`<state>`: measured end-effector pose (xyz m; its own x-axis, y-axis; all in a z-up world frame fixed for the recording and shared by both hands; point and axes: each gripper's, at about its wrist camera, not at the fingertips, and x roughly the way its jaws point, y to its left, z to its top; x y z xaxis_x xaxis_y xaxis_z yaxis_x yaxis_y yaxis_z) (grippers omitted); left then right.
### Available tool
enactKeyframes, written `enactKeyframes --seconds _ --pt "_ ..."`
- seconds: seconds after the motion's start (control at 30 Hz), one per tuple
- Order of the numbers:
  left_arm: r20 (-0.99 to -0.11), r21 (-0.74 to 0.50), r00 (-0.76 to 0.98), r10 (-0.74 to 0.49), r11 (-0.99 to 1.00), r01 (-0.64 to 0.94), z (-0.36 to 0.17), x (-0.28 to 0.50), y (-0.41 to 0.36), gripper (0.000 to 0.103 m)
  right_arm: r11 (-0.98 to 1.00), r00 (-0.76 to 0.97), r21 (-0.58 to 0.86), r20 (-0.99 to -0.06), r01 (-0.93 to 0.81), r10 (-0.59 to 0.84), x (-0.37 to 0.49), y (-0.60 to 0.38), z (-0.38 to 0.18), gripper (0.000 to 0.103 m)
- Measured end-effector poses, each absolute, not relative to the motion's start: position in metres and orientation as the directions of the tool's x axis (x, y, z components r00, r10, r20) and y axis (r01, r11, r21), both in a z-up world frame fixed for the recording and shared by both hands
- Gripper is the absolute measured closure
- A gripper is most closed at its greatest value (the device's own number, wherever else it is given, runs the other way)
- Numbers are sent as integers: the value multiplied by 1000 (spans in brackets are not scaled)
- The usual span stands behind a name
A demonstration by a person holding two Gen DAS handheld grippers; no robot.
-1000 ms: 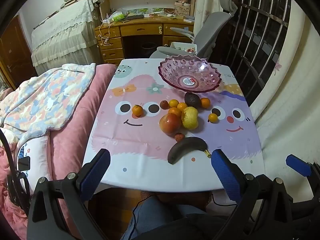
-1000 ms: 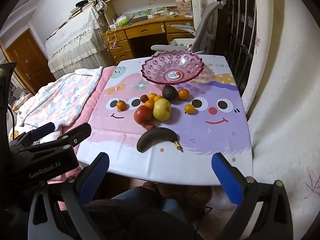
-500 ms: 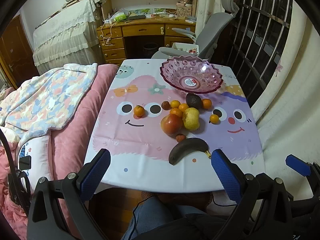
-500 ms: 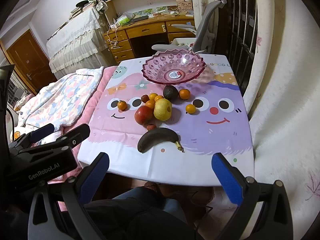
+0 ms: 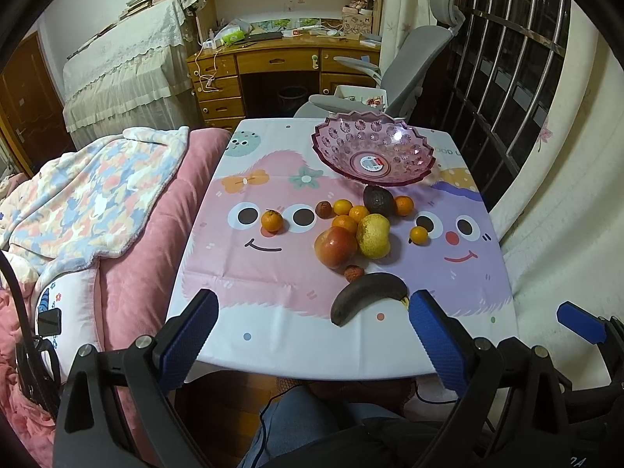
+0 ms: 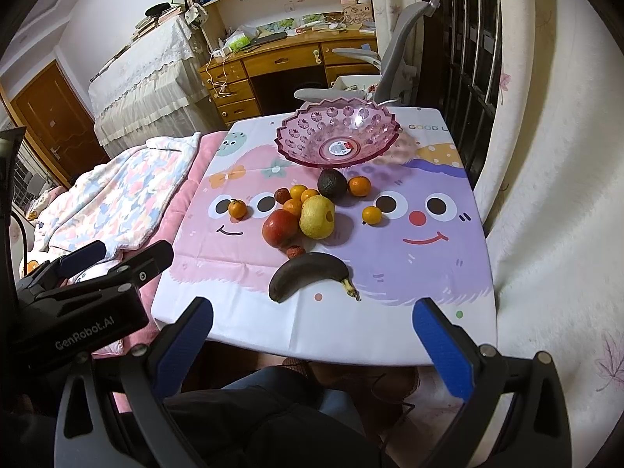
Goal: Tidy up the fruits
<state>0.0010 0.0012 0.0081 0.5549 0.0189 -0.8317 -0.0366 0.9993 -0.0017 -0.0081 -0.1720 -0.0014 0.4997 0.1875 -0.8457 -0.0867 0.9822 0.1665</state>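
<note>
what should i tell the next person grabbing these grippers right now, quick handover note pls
Left gripper: open, empty, held short of the table's near edge.
Right gripper: open, empty, also short of the near edge.
Pink bowl sits at the far side of the table, with only a sticker inside, no fruit.
All the fruit is loose on the tablecloth: dark banana nearest, then the red apple and yellow pear, with the avocado just in front of the bowl and small oranges scattered around, one orange off to the left.
Done: nothing moved into the bowl.
Left: everything; the banana looks the easiest first pick.
</note>
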Motion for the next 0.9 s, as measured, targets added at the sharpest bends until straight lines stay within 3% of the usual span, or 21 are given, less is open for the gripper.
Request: enactKeyframes --seconds 0.9 --pt "-850 -3 526 23 999 -48 -8 16 29 6 976 483 212 -849 -58 213 1 -160 -6 0"
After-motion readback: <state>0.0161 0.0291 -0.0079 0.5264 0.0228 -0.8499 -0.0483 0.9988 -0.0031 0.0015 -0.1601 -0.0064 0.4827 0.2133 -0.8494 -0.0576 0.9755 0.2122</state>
